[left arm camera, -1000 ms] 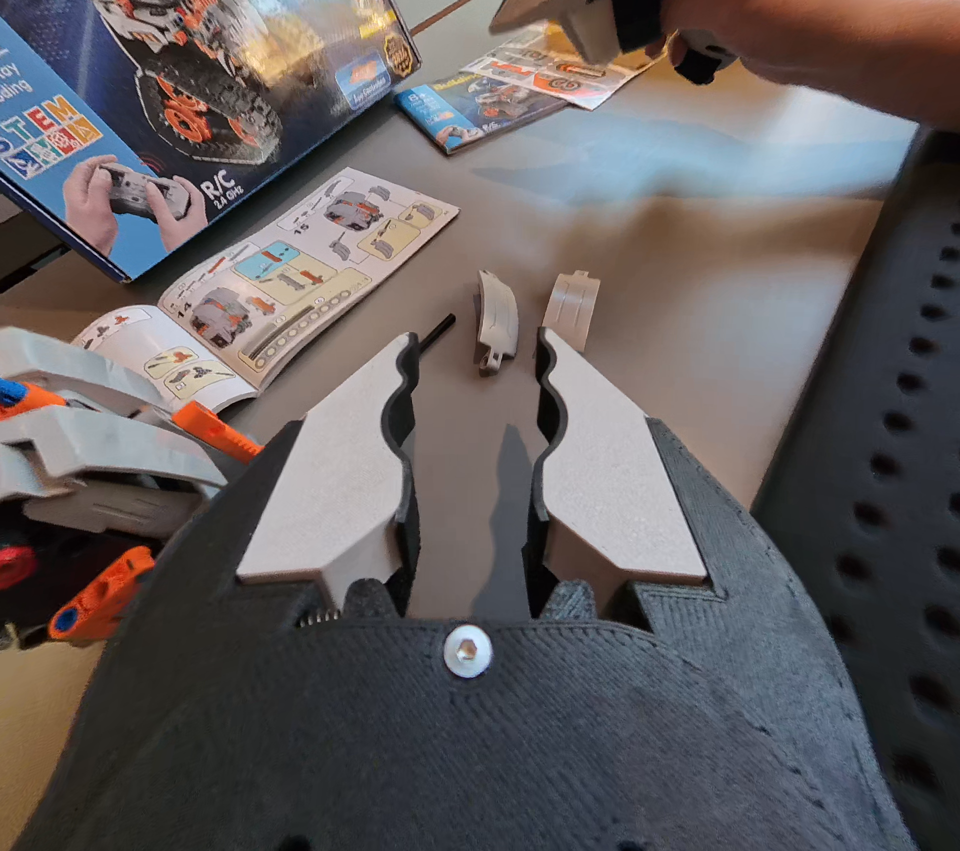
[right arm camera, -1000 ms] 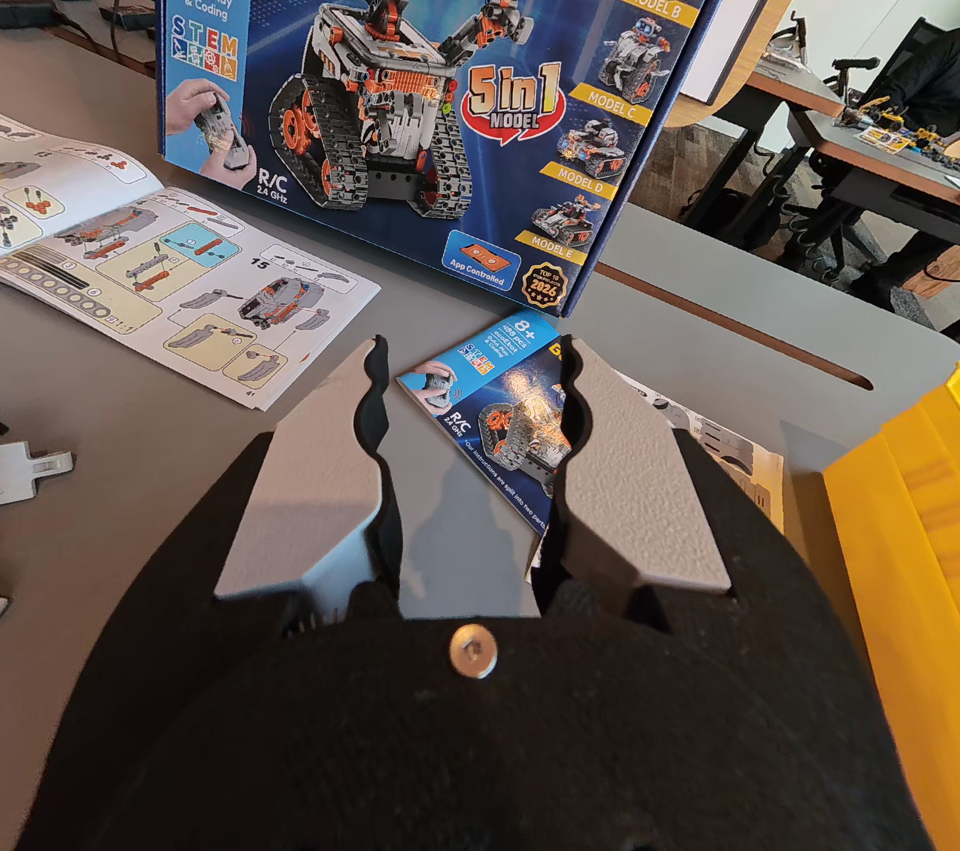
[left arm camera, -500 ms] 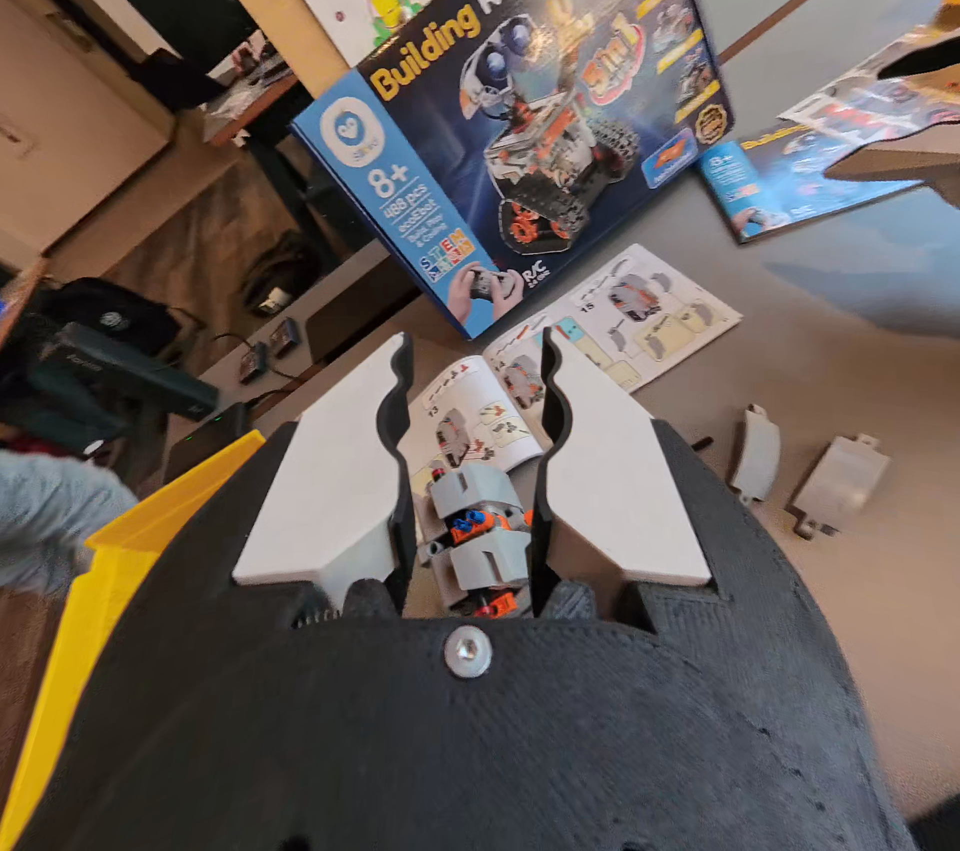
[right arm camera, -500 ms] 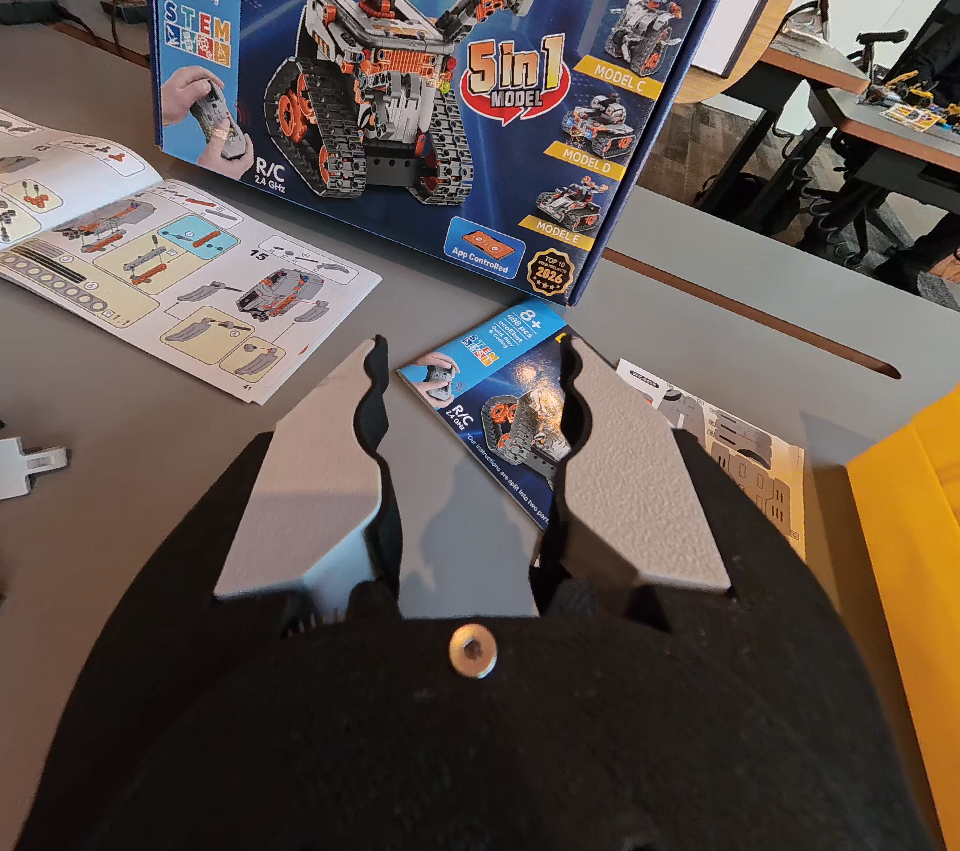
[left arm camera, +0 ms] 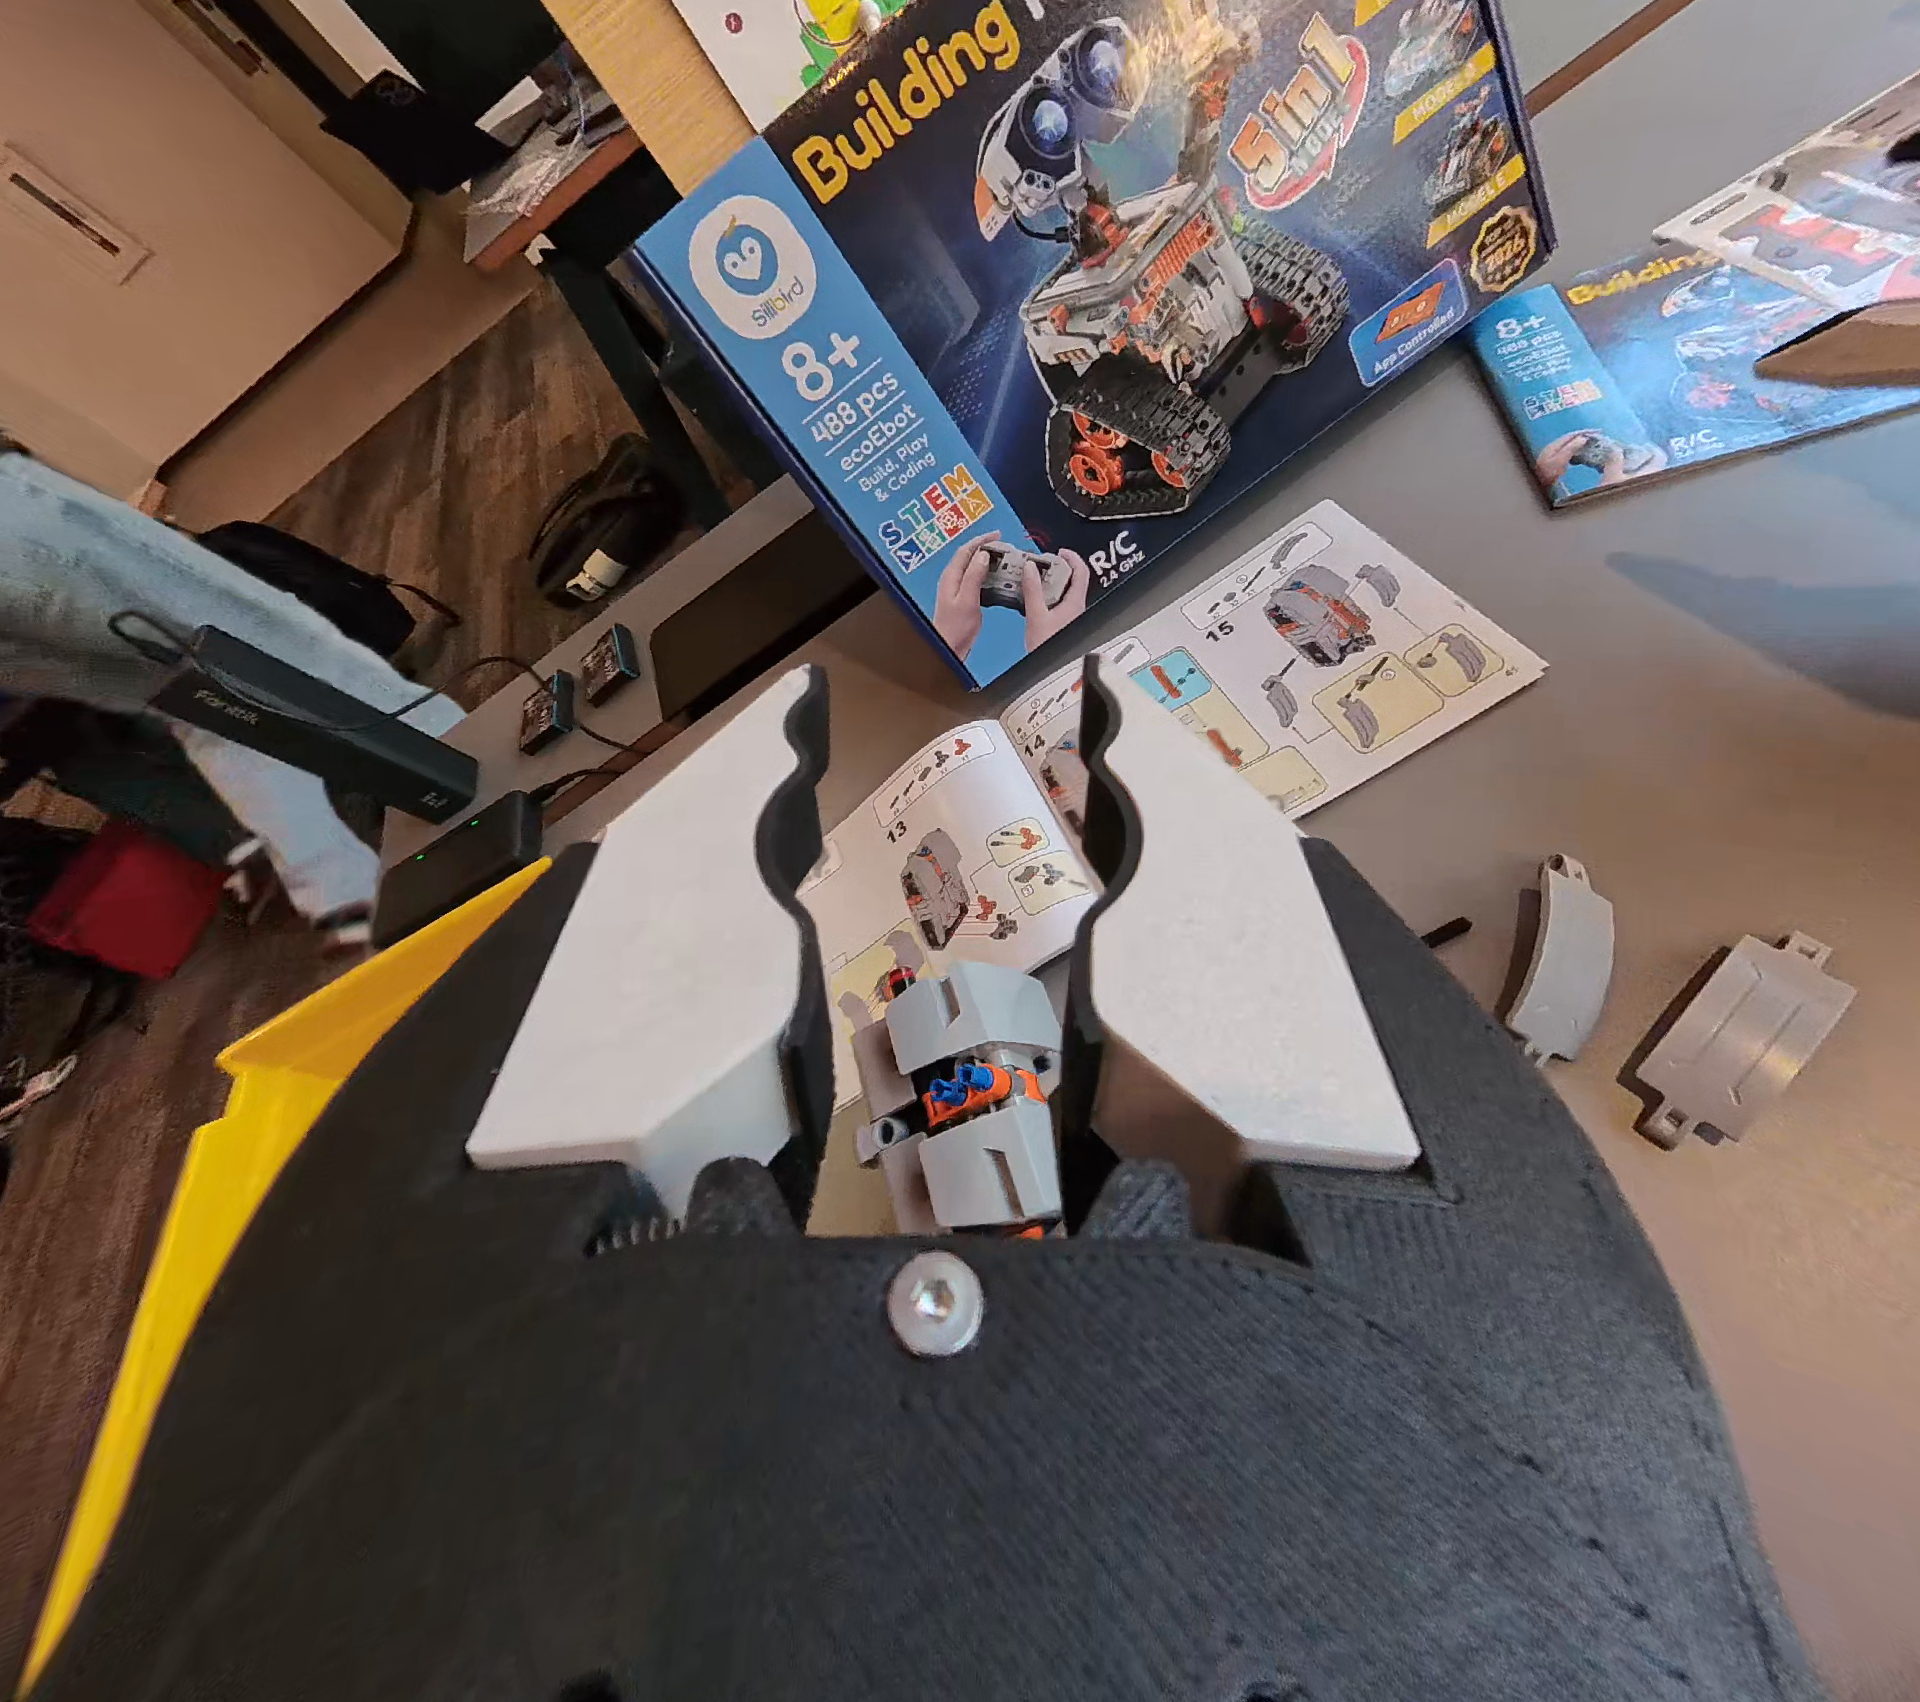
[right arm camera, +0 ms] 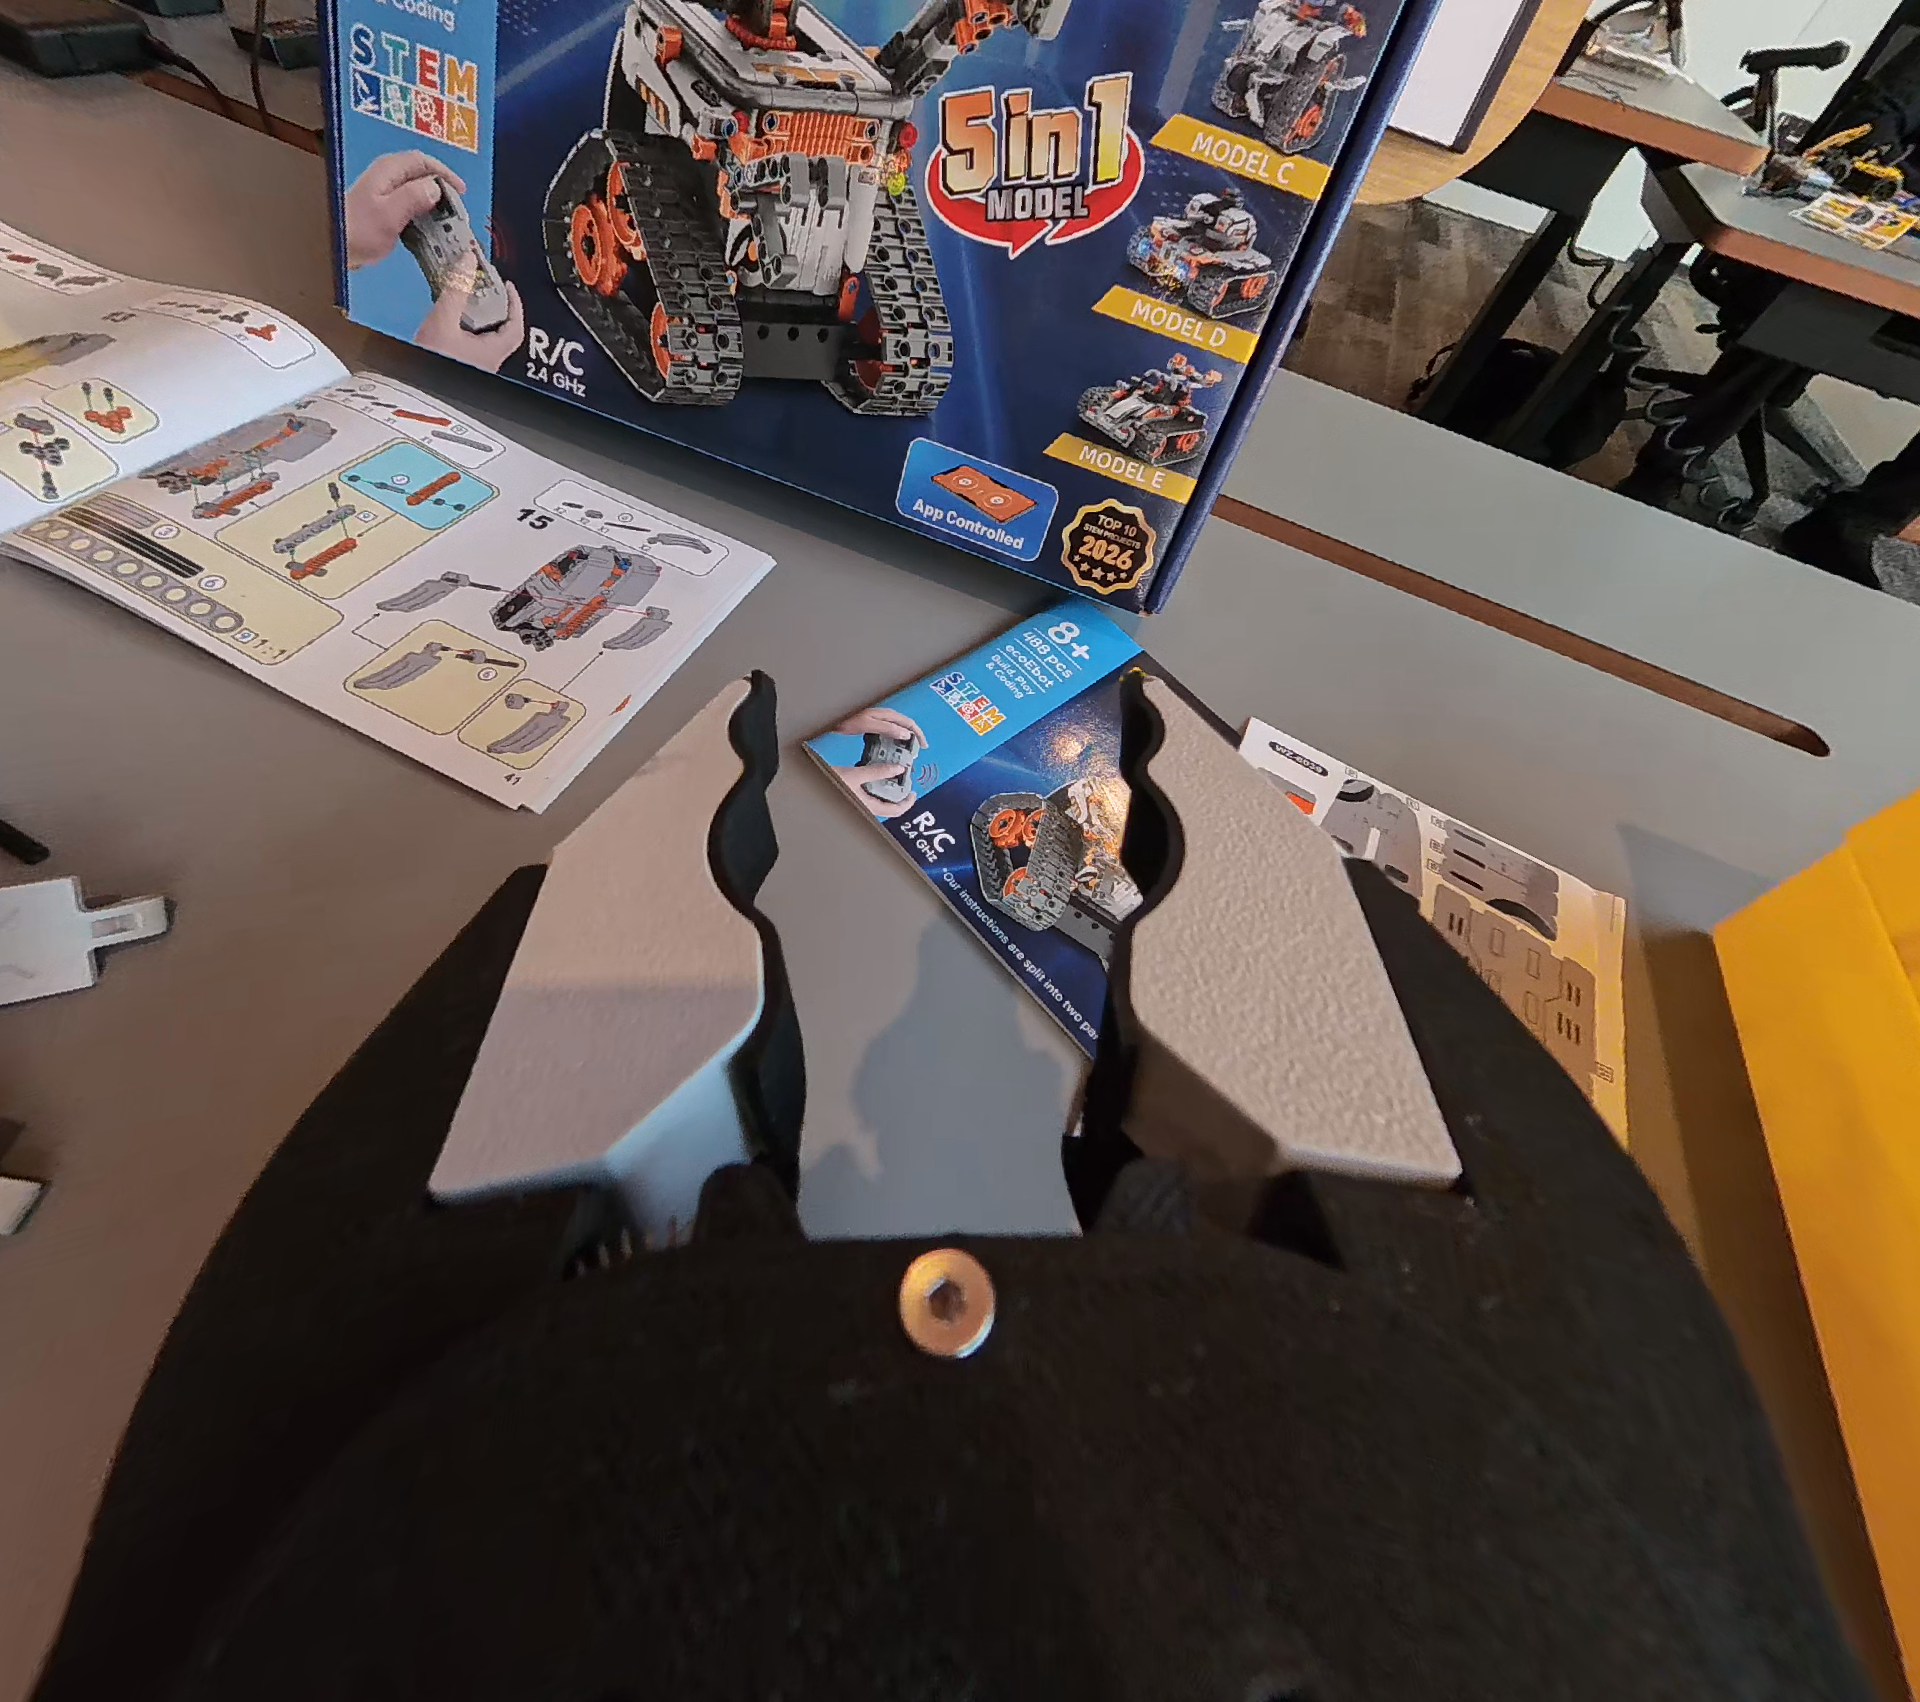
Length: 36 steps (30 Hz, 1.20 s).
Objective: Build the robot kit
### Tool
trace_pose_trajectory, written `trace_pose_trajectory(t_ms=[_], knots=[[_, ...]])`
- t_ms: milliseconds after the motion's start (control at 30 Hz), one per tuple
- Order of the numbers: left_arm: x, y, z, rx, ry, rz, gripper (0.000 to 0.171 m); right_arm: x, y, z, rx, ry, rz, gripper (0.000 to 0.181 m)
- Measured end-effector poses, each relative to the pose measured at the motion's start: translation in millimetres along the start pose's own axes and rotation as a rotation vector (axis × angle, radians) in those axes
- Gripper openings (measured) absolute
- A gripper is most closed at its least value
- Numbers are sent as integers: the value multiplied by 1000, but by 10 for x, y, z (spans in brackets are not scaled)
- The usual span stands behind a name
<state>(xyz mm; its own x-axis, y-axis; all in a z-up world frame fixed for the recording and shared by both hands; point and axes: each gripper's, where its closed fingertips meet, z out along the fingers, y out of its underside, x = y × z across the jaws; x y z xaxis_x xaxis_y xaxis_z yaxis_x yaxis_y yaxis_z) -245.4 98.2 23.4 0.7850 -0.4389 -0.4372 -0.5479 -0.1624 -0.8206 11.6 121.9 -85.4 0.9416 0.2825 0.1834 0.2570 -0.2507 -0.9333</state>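
My left gripper (left arm camera: 951,696) is open. A small grey brick assembly (left arm camera: 961,1091) with orange and blue pins sits between its jaws near their base, on the grey table (left arm camera: 1558,800). I cannot tell whether the jaws touch it. Two grey curved panels (left arm camera: 1558,966) (left arm camera: 1735,1050) and a short black pin (left arm camera: 1444,930) lie to its right. My right gripper (right arm camera: 945,686) is open and empty, held just above the table over the near corner of a blue booklet (right arm camera: 997,779). One of its fingers (left arm camera: 1849,353) shows at the right edge of the left wrist view.
A large blue robot-kit box (right arm camera: 831,146) stands at the back. An open instruction manual (right arm camera: 364,561) lies in front of it. A printed sheet (right arm camera: 1486,904) lies by the booklet. Yellow bins stand at the far left (left arm camera: 208,1237) and far right (right arm camera: 1829,1081). A grey part (right arm camera: 62,935) lies at the left.
My left gripper has swung left, from facing the two grey panels to sitting over the brick assembly, jaws still open. My right gripper has edged slightly forward over the blue booklet.
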Motion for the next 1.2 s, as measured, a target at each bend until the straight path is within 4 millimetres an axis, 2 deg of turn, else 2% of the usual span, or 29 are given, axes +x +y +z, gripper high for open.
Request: trace_pose_trajectory(t_ms=[100,267,367,567,700,867,1033,1200], knots=[[-19,-84,-66,93,73,-142,44,16,-5,-2,7,-2,8,65],[24,-313,-315,380,261,-389,53,35,-54,-28,34,-20,26,64],[151,-301,-452,495,344,-433,54,25,-58,-25,39,-36,22,62],[789,151,-533,408,498,-319,49,-118,-100,-46,56,-120,1,47],[1088,396,-622,388,534,-236,32,-220,-140,-62,82,-159,-31,40],[1272,687,-542,326,561,-223,21,-367,-104,-37,82,-209,-85,36],[1295,805,-425,301,550,-232,13,-578,-69,-24,105,-301,-157,31],[1440,909,-371,245,574,-171,7,-624,-13,20,92,-292,-216,30]])
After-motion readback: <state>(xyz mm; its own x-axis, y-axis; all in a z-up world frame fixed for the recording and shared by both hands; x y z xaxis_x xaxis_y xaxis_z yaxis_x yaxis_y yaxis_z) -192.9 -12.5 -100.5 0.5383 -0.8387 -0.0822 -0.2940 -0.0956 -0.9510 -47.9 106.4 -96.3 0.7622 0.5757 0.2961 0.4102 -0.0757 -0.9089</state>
